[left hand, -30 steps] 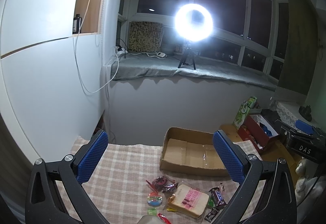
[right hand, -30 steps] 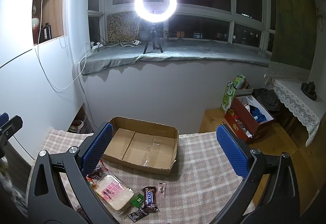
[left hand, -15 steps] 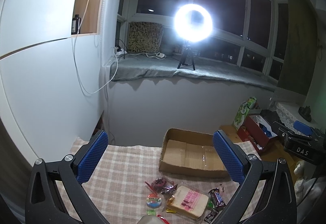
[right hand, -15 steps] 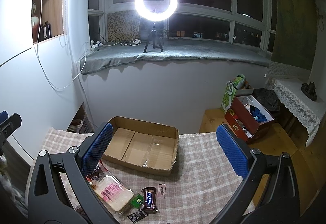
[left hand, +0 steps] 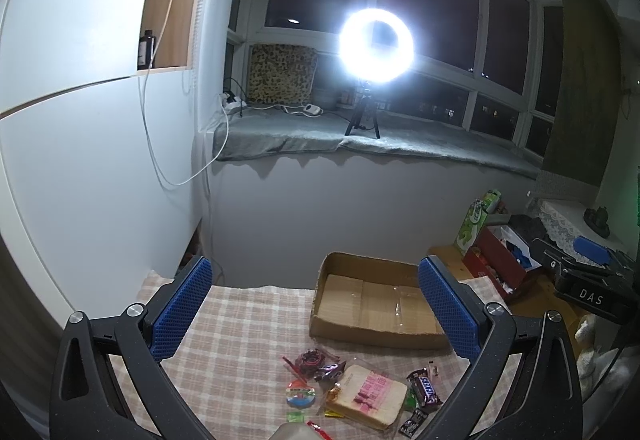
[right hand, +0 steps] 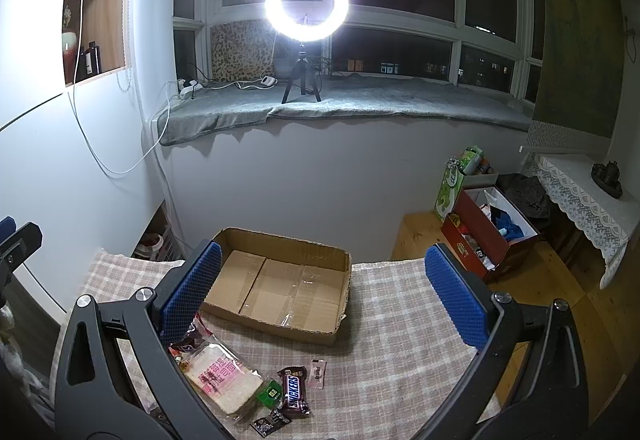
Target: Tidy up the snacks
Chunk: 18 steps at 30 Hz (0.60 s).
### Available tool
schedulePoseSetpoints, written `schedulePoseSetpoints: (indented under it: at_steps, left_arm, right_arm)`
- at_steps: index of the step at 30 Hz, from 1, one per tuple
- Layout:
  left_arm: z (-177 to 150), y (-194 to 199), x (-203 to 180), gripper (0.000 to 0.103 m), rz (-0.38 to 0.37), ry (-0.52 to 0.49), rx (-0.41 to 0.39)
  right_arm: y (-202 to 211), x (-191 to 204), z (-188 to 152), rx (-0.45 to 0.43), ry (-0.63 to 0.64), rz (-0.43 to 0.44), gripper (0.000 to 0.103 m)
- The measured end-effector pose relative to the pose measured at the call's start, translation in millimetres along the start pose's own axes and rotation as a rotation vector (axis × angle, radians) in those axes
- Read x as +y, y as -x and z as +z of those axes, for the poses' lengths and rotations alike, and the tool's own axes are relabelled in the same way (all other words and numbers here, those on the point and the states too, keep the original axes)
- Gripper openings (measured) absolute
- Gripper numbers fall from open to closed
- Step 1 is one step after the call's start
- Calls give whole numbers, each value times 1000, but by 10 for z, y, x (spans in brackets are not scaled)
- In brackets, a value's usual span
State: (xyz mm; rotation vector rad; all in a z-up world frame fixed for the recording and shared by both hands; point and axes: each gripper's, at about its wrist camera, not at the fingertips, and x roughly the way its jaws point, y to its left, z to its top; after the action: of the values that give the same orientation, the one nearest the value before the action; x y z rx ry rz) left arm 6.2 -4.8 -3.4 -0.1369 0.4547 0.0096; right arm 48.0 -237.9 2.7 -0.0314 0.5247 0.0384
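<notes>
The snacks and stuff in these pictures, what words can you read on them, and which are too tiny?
"SNICKERS": on the brown candy bar on the checked cloth.
"DAS": white letters on the black device at the far right of the left view.
Pink print on the wrapped bread: characters, too blurred to read.
Green packet, small pink sachet, black packet and green carton: print too small to read.

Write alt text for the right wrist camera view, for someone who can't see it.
The open right gripper hangs above a checked tablecloth, holding nothing. Ahead lies an empty cardboard box; nearer, wrapped bread, a Snickers bar and small sweets lie loose. A ring light glows on the windowsill behind.
</notes>
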Motion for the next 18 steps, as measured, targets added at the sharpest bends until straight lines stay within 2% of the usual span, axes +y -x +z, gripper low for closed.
schedulePoseSetpoints:
  at_steps: [18]
  left_arm:
    - [-22,-3,-18,102,-5,2,1]
  right_arm:
    - [-1,2,-20,2,-1,-1,103]
